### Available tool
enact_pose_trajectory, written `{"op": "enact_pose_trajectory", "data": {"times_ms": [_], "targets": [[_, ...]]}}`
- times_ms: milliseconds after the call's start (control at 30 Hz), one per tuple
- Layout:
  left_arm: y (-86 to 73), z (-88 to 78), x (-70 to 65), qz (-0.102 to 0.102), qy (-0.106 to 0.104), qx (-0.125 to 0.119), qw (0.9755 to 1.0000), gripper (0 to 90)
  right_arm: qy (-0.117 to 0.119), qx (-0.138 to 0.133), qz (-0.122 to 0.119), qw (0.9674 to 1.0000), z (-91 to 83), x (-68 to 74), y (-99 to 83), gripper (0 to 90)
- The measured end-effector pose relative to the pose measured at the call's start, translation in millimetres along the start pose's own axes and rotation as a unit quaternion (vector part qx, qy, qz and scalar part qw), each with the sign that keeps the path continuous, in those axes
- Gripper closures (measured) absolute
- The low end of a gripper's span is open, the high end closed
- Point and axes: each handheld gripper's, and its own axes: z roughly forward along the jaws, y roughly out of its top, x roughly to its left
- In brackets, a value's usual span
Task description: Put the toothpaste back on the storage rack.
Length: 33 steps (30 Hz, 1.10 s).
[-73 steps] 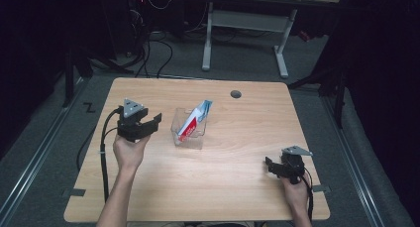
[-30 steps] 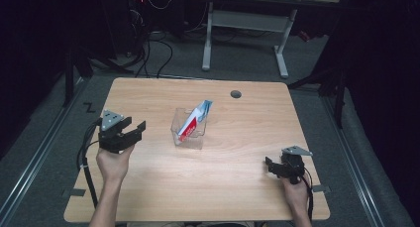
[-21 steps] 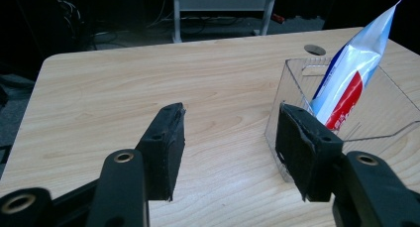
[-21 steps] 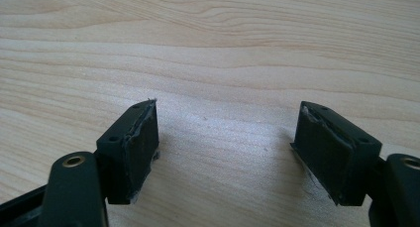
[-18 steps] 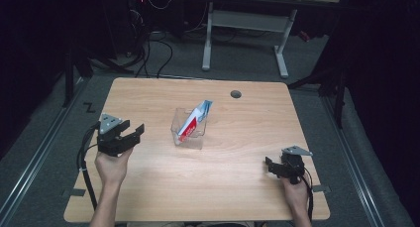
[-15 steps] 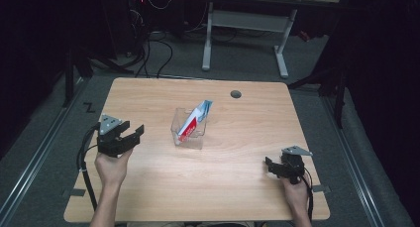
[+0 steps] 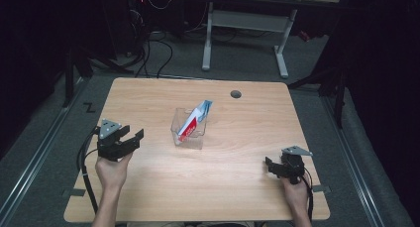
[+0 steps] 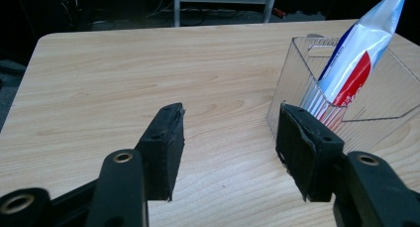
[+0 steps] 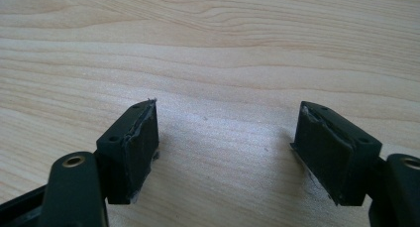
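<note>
Tube (image 7: 195, 121) leaned upright in the clear box (image 7: 188, 133) at mid-table, propped by its wall. Nearer, the left gripper (image 7: 130, 138) faced it from the left, fingers released and empty, seemingly poised to reach. The right gripper (image 7: 270, 166) rested apart, fingers released over bare table (image 7: 237, 187).

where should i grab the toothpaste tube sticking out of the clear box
Grip the flat, crimped top end of the white, blue and red toothpaste tube from above. It leans out over the rim of the clear plastic box, whose walls block the lower part.
</note>
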Motion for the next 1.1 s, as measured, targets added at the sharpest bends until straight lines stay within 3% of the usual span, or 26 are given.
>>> {"op": "enact_pose_trajectory", "data": {"times_ms": [1100], "targets": [[-27.2,5.9,4.1,-0.017,0.006,0.018,0.9997,44.1,0.0,0.0,0.001,1.0,-0.2,0.2,-0.1,25.1]]}}
